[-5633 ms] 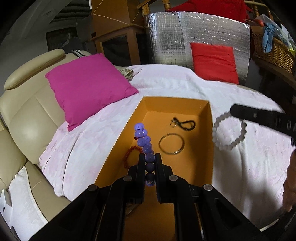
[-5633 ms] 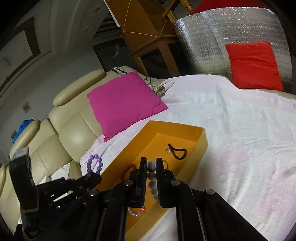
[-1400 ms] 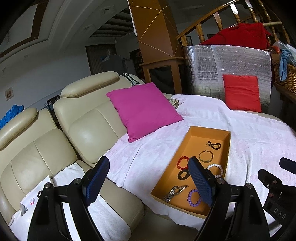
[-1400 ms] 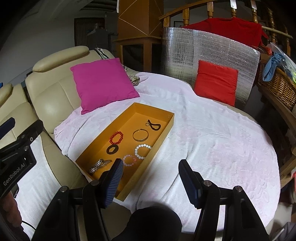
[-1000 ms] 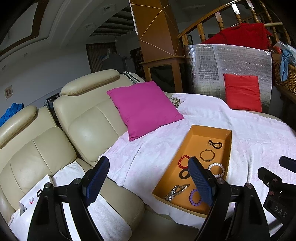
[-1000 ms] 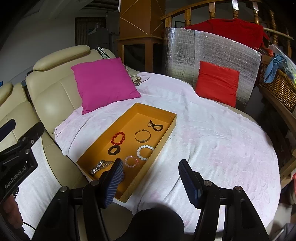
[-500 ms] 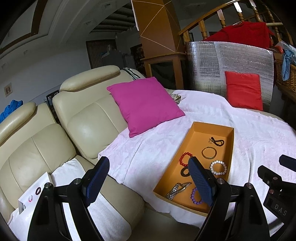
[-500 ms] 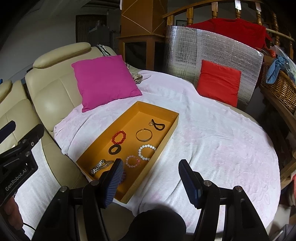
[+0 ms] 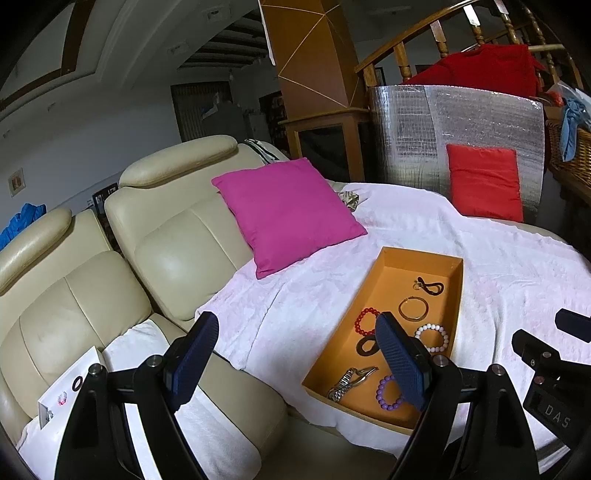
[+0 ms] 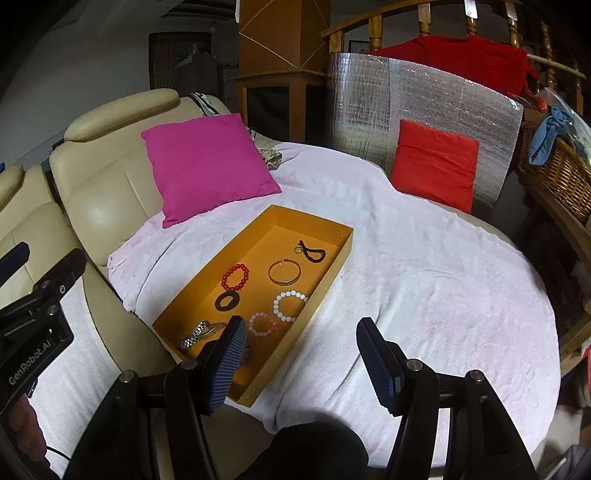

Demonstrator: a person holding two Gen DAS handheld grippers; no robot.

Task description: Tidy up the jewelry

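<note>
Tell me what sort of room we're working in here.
Most likely a home living room: a cream leather sofa with a pink cushion, a wooden stair railing behind, and a cloth-covered table holding the jewelry tray.

Wide bare blanket (image 10: 424, 295) right of the orange tray (image 10: 332, 266), pink cushion (image 10: 207, 166) blocking far left, red cushion (image 10: 436, 166) far right, tray open from above.

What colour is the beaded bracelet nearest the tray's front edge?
Purple bracelet, seen best from the left wrist view.
</note>
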